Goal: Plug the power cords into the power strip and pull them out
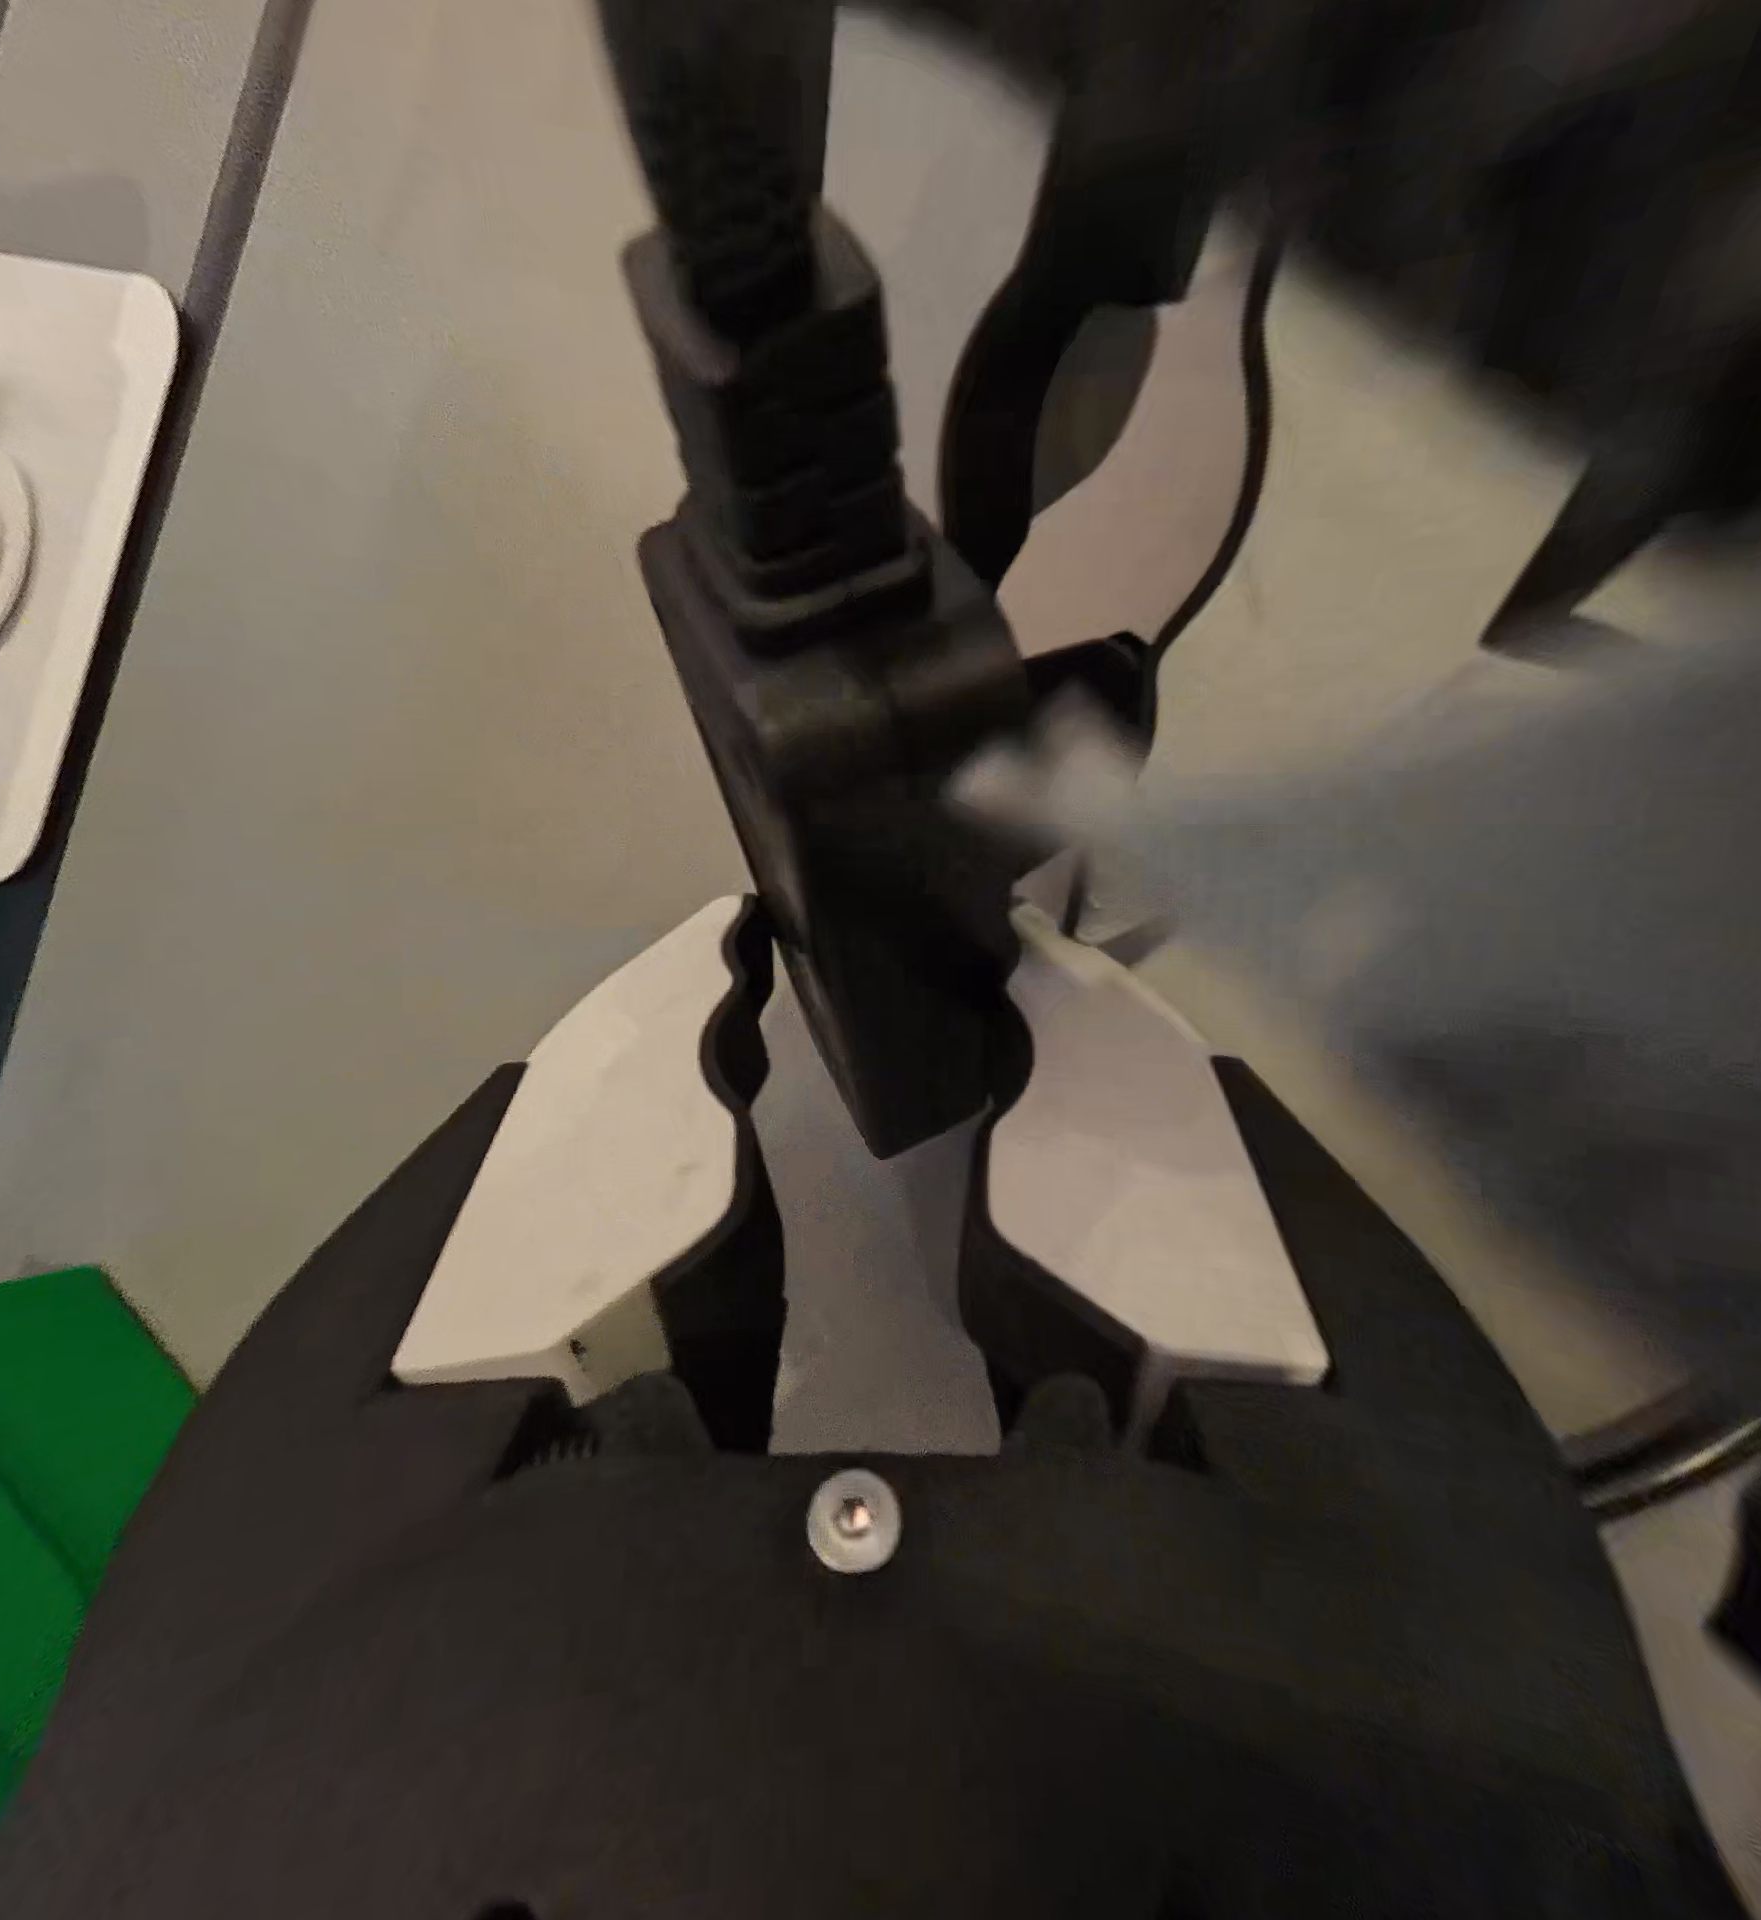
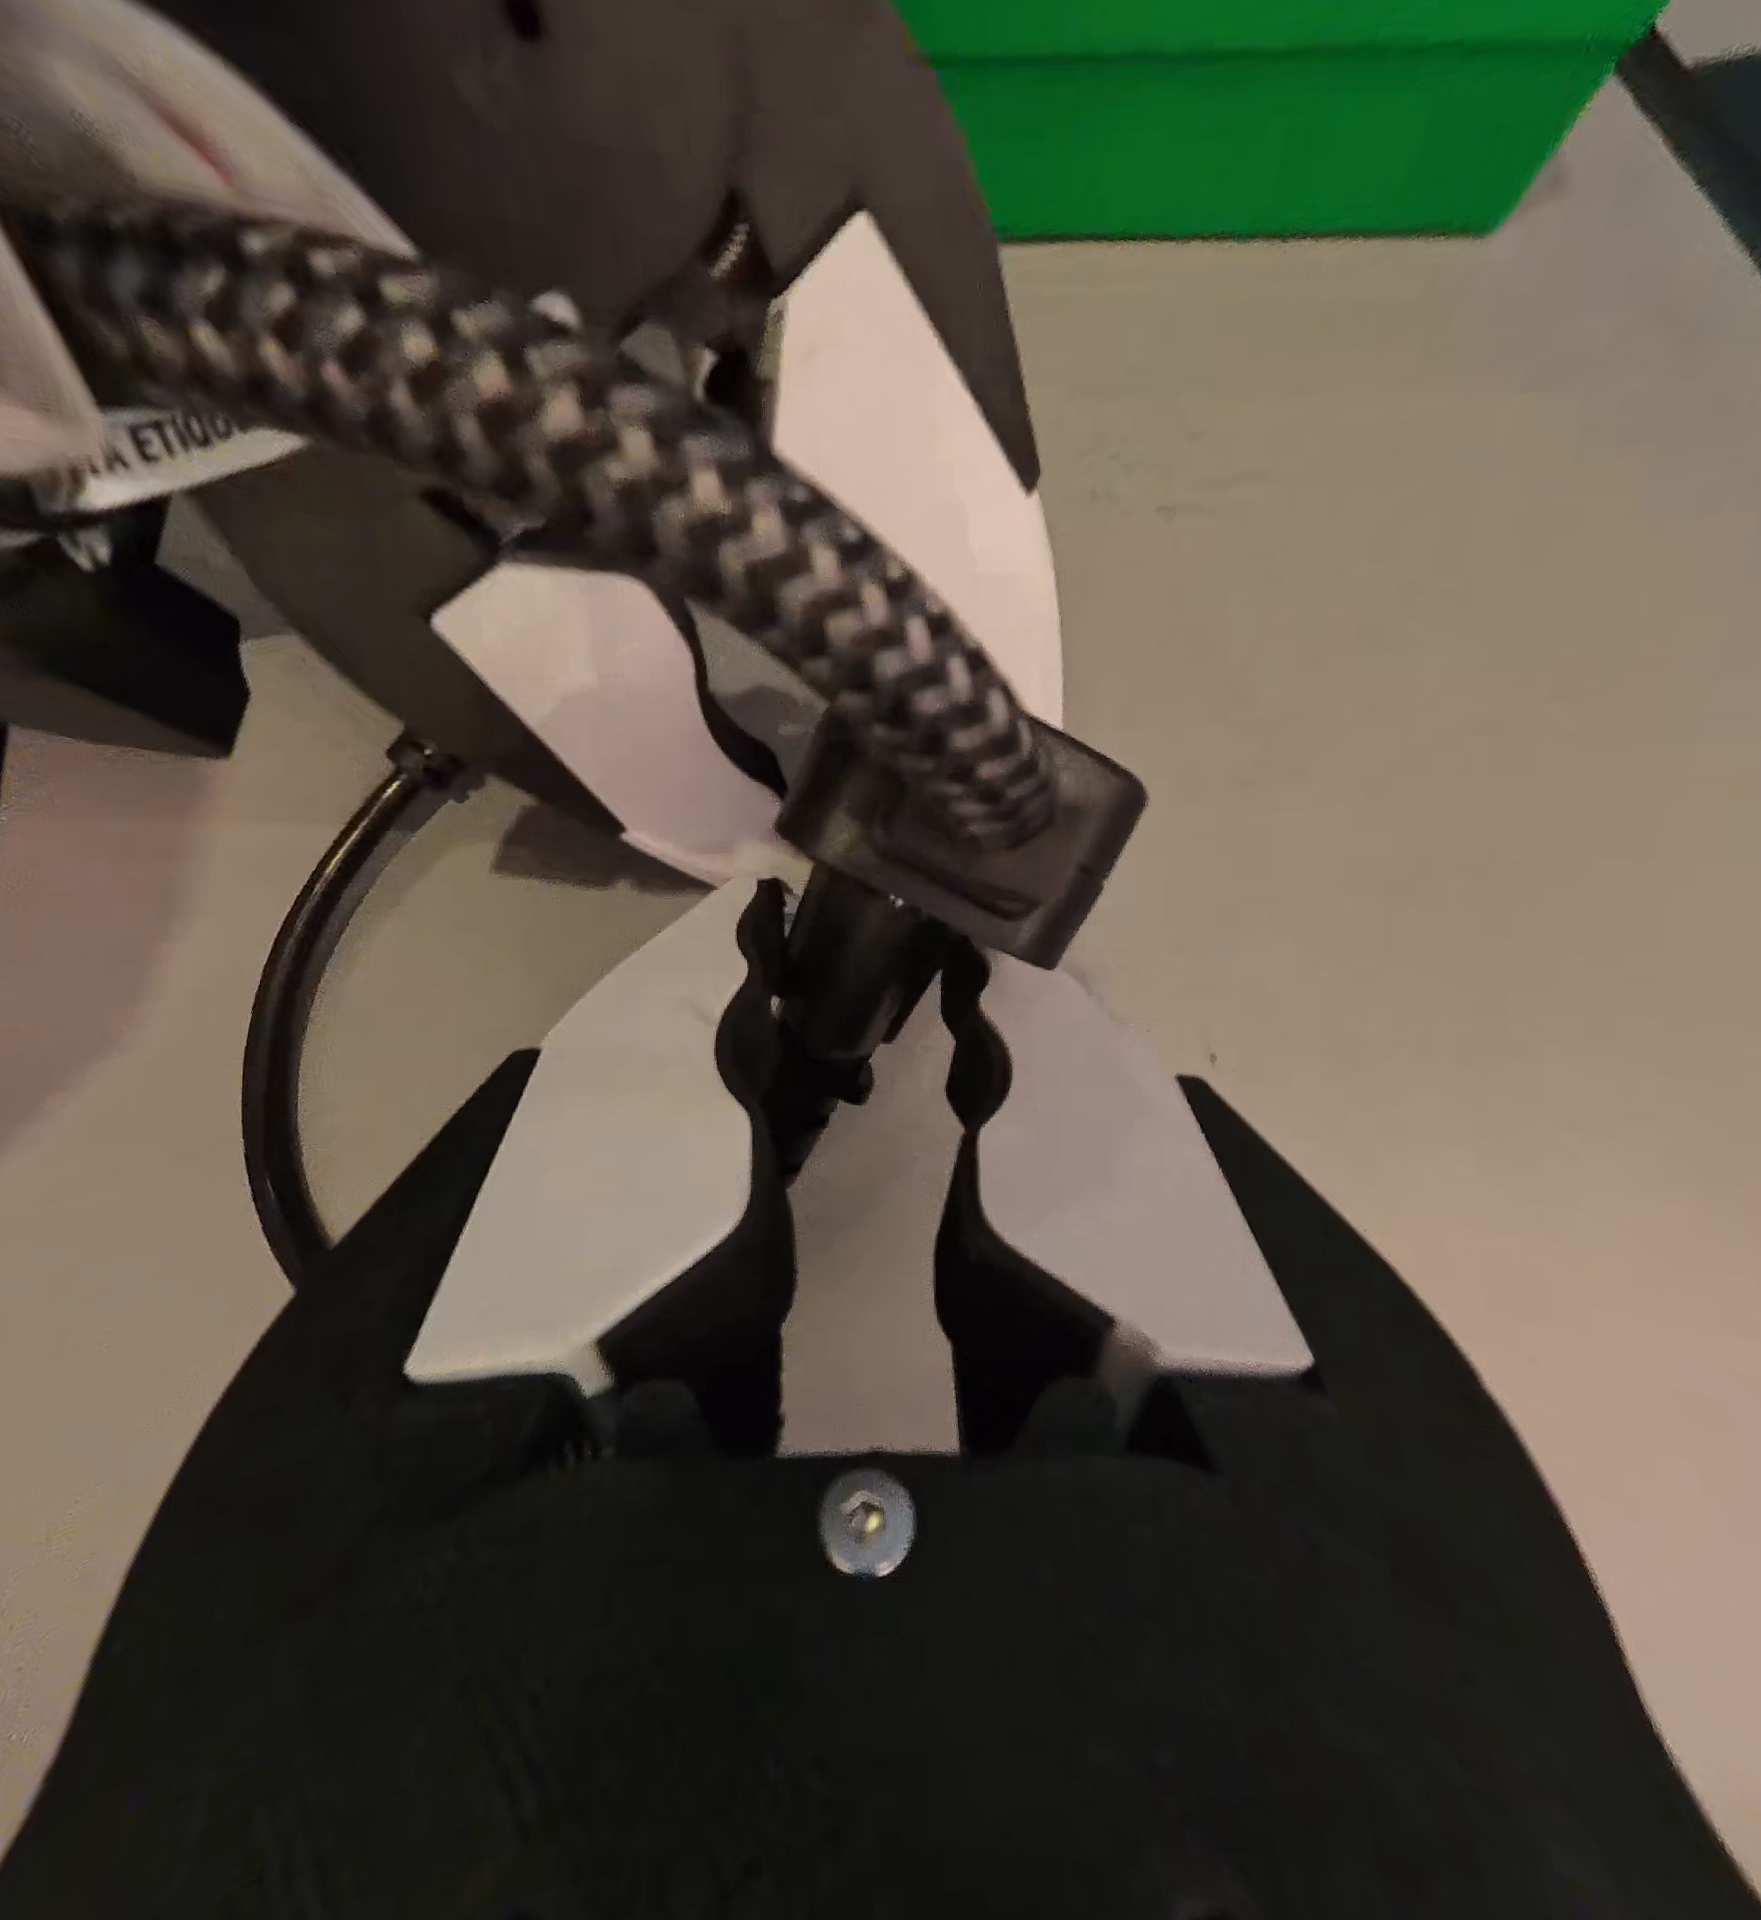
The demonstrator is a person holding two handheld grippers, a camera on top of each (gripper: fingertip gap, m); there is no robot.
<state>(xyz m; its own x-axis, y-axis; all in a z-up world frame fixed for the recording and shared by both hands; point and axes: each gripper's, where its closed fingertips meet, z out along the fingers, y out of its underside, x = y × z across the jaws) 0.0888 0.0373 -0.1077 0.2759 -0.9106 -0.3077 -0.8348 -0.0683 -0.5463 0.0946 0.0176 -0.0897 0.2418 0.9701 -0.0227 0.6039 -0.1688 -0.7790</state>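
My left gripper (image 1: 891, 935) is shut on a small black power strip block (image 1: 834, 748) and holds it above the beige table. A black-and-grey braided cord (image 2: 502, 416) runs out of the block's end (image 2: 969, 831). My right gripper (image 2: 860, 956) is shut on a black plug (image 2: 845, 987) that meets the block's side. The plug also shows in the left wrist view (image 1: 1073, 675). A thin black cord (image 2: 273, 1039) loops away from the plug. The right gripper shows motion-blurred in the left wrist view (image 1: 1478, 935). I cannot tell how deep the plug sits.
A green box (image 2: 1271, 125) stands on the table behind the left gripper; it also shows in the left wrist view (image 1: 14, 1507). A white flat panel (image 1: 34, 561) lies past a dark table edge (image 1: 242, 156). A white tag (image 2: 159, 457) hangs on the braided cord. Left and right tips are no more than a few centimetres apart.
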